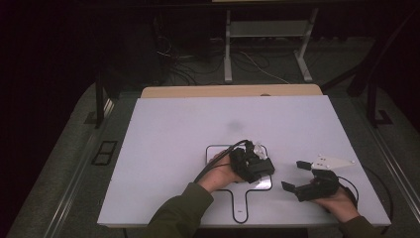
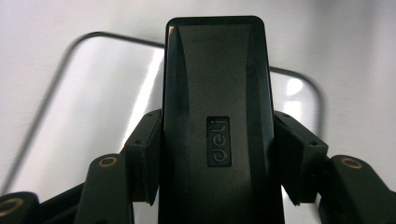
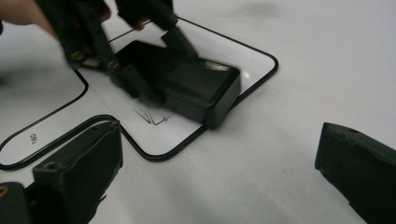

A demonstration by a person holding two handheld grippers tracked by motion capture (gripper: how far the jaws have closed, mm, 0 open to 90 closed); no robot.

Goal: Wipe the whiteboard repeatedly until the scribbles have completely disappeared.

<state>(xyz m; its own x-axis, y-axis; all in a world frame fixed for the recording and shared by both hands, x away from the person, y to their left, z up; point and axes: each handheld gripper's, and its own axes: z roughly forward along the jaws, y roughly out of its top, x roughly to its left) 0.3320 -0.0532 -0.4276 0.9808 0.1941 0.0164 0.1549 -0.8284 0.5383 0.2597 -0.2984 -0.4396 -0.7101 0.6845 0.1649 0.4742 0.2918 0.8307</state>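
Black stapler clamped between left claw, right claw apart, empty

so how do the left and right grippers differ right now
The left gripper is shut on the black box; the right gripper is open with nothing between its jaws. The left gripper is over the outlined white board; the right gripper is beside it, over the bare table. Both are black and hand-held.

The person wears dark olive-green long sleeves. Each hand carries a black gripper: the left gripper has boxy jaws with small screws and brass-ringed pivots, the right gripper a grey three-cornered plate. Black cables trail from both.
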